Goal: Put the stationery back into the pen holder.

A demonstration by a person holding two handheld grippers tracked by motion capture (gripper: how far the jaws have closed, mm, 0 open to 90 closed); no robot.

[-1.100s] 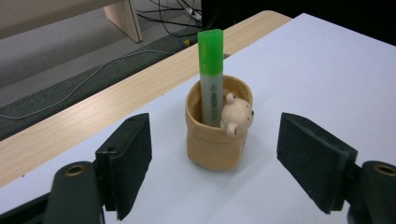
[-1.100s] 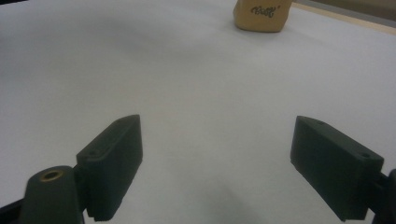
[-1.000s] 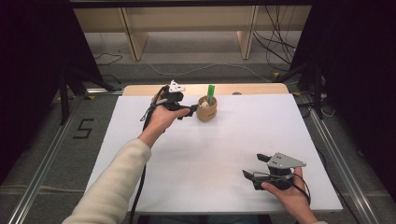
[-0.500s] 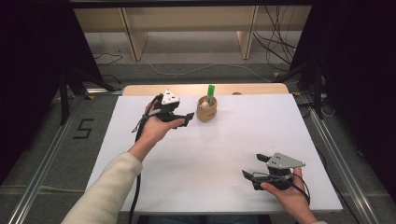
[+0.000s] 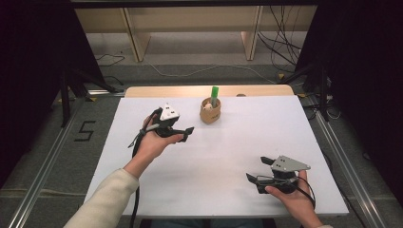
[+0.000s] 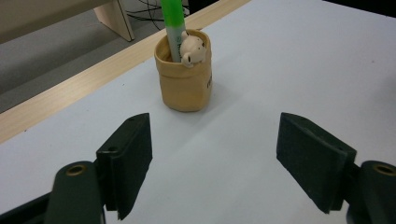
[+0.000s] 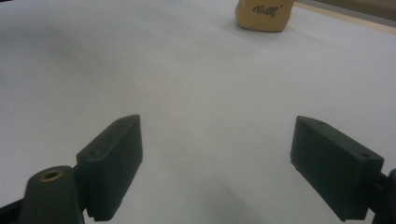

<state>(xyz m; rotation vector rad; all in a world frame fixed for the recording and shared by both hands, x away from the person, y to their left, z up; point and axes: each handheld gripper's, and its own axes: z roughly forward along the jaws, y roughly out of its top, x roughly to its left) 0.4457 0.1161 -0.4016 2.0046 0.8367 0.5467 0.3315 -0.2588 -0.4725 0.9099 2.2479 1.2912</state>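
White tabletop (image 5: 223, 156) with tan pouch-like cup (image 5: 210, 112) holding a green marker (image 5: 214, 96) at upper centre; left gripper (image 5: 186, 132) and right gripper (image 5: 256, 169), both wide apart, hold nothing, so any handling appears unstarted.

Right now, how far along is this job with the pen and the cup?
Looks nearly finished: the green pen stands in the tan cup. Nothing is in hand; the left claw is open and empty short of the cup, the right claw open near the table edge. Little seems left.

High view overhead facing forward, both gripper views low along the table (image 5: 228, 156) — sharing the tan cup (image 6: 184, 74)
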